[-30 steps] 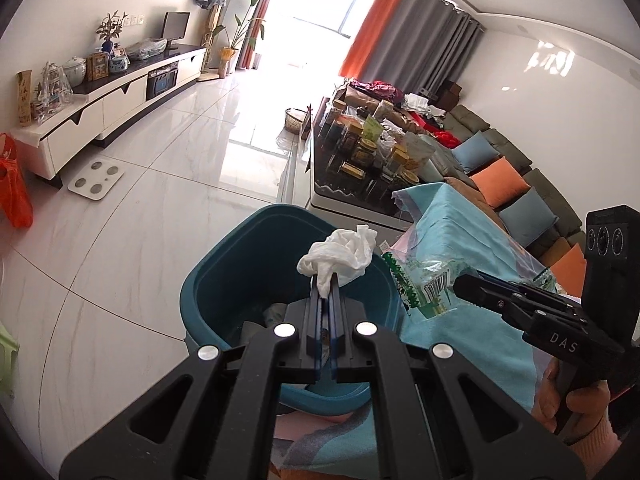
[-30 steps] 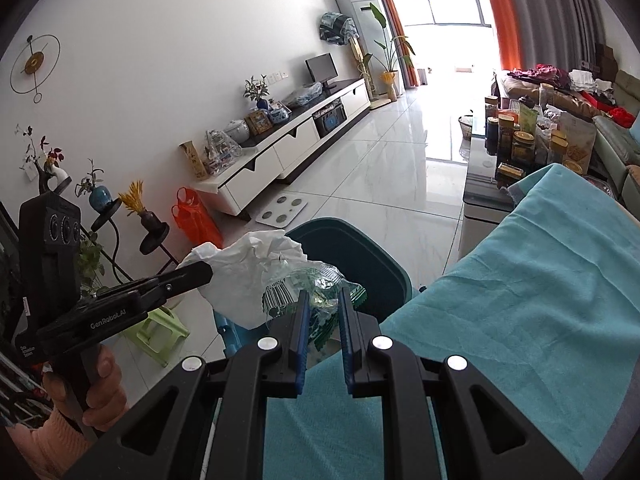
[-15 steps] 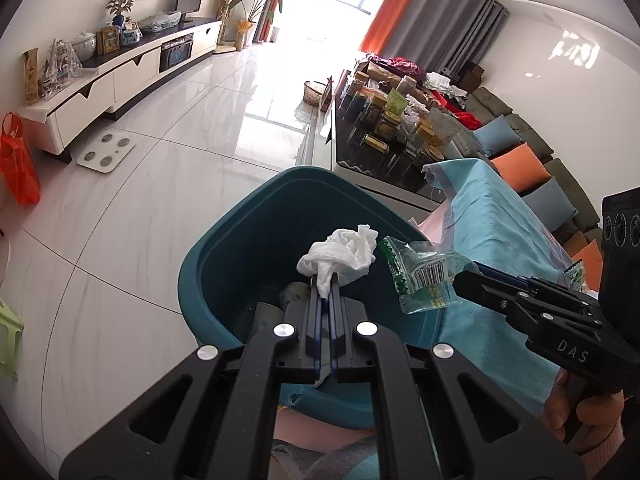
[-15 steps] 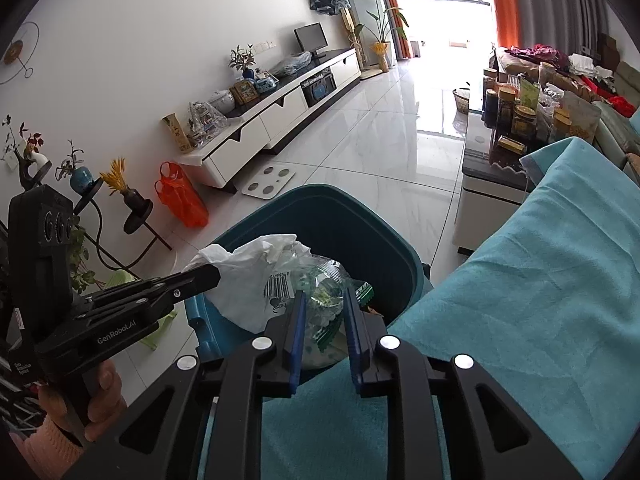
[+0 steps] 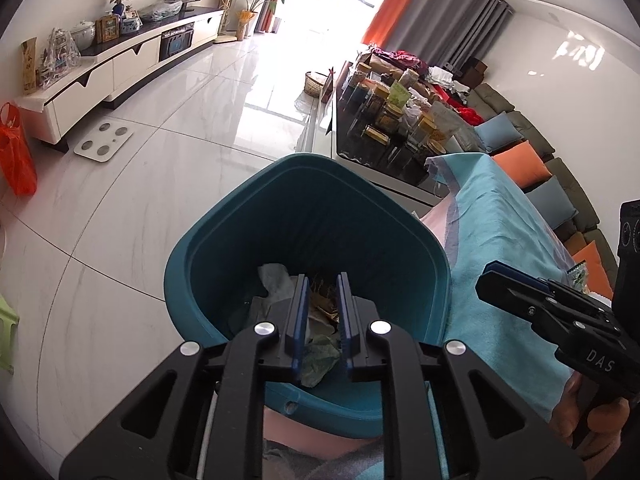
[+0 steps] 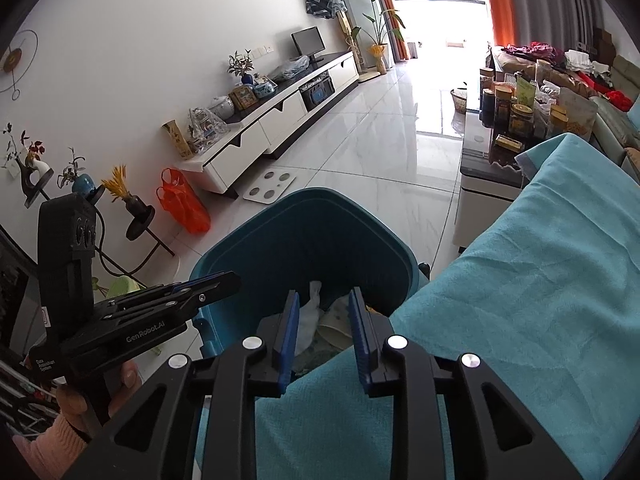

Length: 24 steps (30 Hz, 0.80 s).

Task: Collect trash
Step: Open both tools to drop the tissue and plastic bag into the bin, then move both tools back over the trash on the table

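Trash [image 5: 276, 280] is lying at the bottom of the one teal bin [image 5: 208, 280], which is standing on the white tiled floor [image 5: 120, 200] right against the teal-draped table [image 6: 540, 300]. Among the pieces showing inside are a pale crumpled tissue [image 6: 310, 320], some brownish scraps and a greenish wrapper [image 5: 320, 360], though the heap is too shadowed for counting its pieces.

Two grippers are hovering above the bin, each held by a hand in a pink sleeve. The left gripper [image 5: 322, 280] is pointing forward and down over the near rim, its blue-padded fingers [image 5: 300, 320] standing apart with nothing between them. Seen from the right wrist view, it is reaching in from the left side, level with the bin's rim [image 6: 212, 284].

The right gripper [image 6: 323, 296] is angling down over the table's edge toward the bin mouth, its fingers [image 6: 288, 336] spread wide and holding nothing. From the left wrist view its tip [image 5: 492, 280] is sitting above the teal cloth, just beside the bin.

One orange bag [image 6: 182, 208] is resting against the wall near one white scale [image 6: 270, 186].
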### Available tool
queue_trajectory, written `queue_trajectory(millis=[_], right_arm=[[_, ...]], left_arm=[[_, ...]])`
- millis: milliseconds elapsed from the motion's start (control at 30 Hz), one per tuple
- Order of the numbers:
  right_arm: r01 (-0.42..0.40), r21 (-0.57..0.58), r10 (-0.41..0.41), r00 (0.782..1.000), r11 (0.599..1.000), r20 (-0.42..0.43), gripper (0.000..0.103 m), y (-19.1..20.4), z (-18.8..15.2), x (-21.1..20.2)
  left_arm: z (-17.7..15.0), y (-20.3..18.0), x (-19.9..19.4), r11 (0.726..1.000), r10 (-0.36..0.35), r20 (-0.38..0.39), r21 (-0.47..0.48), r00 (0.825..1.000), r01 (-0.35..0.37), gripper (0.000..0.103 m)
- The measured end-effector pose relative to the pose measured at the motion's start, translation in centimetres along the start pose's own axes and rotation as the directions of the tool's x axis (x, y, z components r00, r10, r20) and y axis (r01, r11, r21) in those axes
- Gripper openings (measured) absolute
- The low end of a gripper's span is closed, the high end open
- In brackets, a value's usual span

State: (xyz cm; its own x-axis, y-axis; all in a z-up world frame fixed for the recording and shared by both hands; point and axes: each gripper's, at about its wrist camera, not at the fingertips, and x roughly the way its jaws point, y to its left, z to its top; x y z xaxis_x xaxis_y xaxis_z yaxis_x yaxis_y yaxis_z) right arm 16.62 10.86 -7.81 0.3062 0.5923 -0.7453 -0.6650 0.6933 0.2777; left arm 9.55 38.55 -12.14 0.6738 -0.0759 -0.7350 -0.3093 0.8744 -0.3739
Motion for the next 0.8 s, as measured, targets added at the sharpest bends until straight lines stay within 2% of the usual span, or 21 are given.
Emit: queue_trajectory(millis=[100,233,400,567,800], right_arm=[[-0.007,0.003,0.007,1.000,1.000,0.020,0.024,0.0,-0.2,-1.0],[-0.023,-0.007,0.023,0.998,1.000,0.063,0.025,-0.2,-0.8,-3.4],[-0.015,-0.006,0.015,0.991,1.000,0.136,0.032,-1.1,-2.1,-7.6],[0.030,0.032,-0.036,0.979,0.999,0.202,0.033,-3.0,-4.2,-11.9],[0.112,0.135,-0.145,0.952,0.984,0.268,0.034,-7.4,-7.7,-18.0]], left_arm=[[-0.1,-0.5,-0.9,1.000,-0.010,0.021,0.016,1.000,0.009,0.017],[-0.4,-2.4,-2.8,0.997,-0.031,0.063,0.074,0.998,0.026,0.027],[-1.1,-6.1,-5.5,0.980,-0.110,0.117,0.176,0.987,0.088,0.039],[-2.5,-11.1,-6.7,0.943,-0.217,0.107,0.280,0.970,0.180,0.044],[-5.6,-18.7,-5.8,0.871,-0.324,0.009,0.393,0.946,0.295,0.044]])
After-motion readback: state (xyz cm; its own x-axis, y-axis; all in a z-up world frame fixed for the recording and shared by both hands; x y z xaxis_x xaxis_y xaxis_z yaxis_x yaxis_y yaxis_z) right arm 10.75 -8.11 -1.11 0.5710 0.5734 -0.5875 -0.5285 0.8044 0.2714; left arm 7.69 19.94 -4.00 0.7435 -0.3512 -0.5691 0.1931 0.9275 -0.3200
